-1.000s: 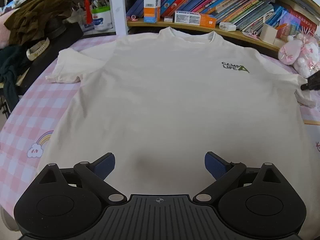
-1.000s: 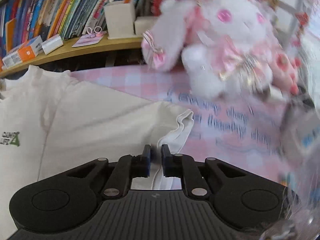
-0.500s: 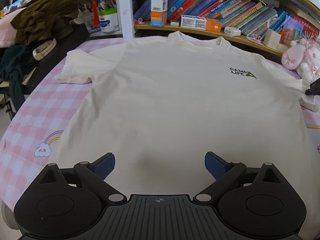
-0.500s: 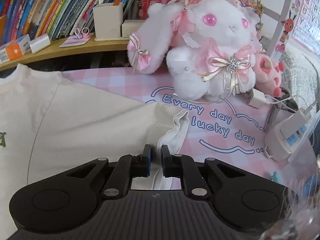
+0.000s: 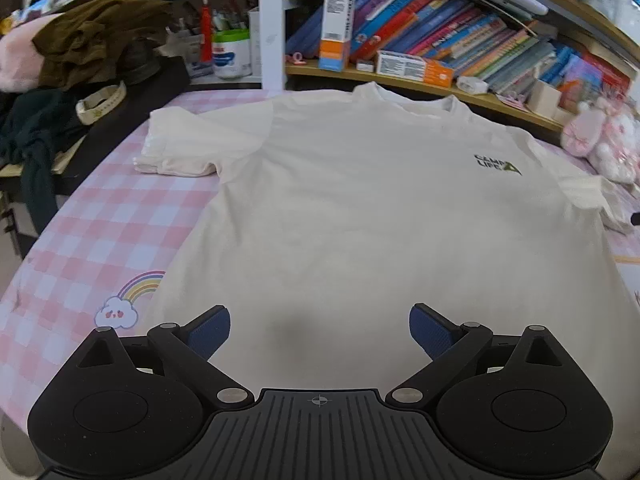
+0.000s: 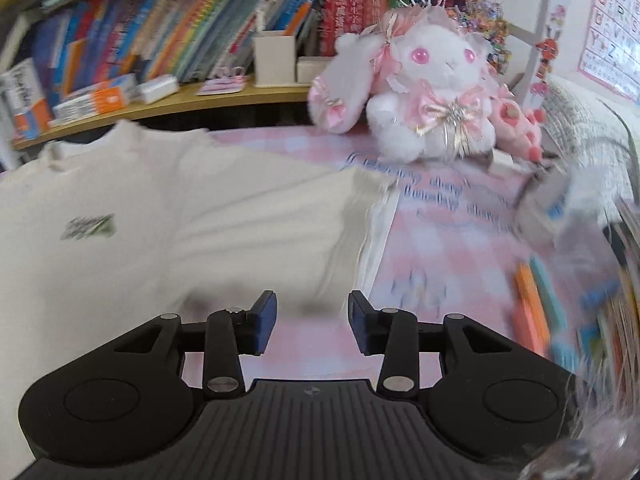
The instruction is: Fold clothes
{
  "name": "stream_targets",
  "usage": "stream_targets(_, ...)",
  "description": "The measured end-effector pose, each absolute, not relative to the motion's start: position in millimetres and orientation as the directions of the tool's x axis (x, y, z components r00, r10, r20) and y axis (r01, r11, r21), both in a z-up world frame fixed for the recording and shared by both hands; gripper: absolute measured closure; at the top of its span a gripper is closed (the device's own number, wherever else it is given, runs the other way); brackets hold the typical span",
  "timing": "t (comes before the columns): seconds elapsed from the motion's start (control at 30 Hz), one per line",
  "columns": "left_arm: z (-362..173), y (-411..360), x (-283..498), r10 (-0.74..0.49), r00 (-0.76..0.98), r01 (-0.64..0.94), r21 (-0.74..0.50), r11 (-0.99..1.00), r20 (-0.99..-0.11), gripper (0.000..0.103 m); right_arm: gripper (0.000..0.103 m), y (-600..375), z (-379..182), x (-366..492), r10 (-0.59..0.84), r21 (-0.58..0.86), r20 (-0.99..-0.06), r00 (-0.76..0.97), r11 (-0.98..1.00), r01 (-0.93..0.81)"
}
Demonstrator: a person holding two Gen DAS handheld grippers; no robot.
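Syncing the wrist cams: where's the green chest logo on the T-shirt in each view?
Left wrist: logo at right of centre, upper half, on the T-shirt.
Right wrist: logo at far left, mid-height, blurred.
Shared landmark: the white plush rabbit, at the right edge in the left wrist view.

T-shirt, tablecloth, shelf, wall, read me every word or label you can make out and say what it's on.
"CAMP LIFE": chest print on the T-shirt.
"day": blurred writing on the tablecloth; other words unreadable.
Book spines, shelf boxes: too small.
Alphabet poster: letters blurred.
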State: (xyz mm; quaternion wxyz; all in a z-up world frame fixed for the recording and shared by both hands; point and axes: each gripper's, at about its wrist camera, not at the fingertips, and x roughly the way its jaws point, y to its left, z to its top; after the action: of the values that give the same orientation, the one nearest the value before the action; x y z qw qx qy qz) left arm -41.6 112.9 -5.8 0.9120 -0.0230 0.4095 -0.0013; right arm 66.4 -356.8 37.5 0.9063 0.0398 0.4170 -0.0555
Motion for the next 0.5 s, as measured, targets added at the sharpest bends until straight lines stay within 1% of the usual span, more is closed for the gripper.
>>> stream_targets(0.07, -7.2, 119.7, -45.1, -0.043, 0.667, 0.018, -0.042, 0.999, -0.743, 0.005, 0.063, -344.4, 38.6, 35.7, -0.066, 0.041, -0.76, 0.647, 0.988, 0.148)
stream_targets(0.1, -7.4, 123.2, -47.7, -0.051, 0.669, 0.033, -0.04, 0.999, -0.741, 0.005, 0.06, -336.9, 38.7, 19.5, -0.07, 0.045, -0.758, 0.648, 0.986, 0.158)
stream_targets(0.13, -7.2, 126.6, -50.7, -0.057, 0.671, 0.045, -0.036, 0.998, -0.74, 0.005, 0.054, -329.2, 38.1, 3.6, -0.075, 0.046, -0.758, 0.648, 0.985, 0.168)
stream_targets(0.17, -6.9, 129.8, -53.7, -0.063, 0.673, 0.057, -0.033, 0.998, -0.737, 0.005, 0.051, -321.6, 36.5, -11.8, -0.082, 0.047, -0.757, 0.648, 0.983, 0.179)
stream_targets(0.23, -6.7, 136.3, -60.0, -0.076, 0.679, 0.079, -0.031, 0.996, -0.731, 0.005, 0.039, -307.1, 32.5, -40.2, -0.091, 0.052, -0.76, 0.644, 0.978, 0.2)
stream_targets(0.5, -16.8, 172.0, -82.1, -0.083, 0.656, 0.101, -0.022, 0.995, -0.75, 0.005, 0.04, -261.1, 11.3, -118.2, -0.124, 0.047, -0.799, 0.589, 0.963, 0.266)
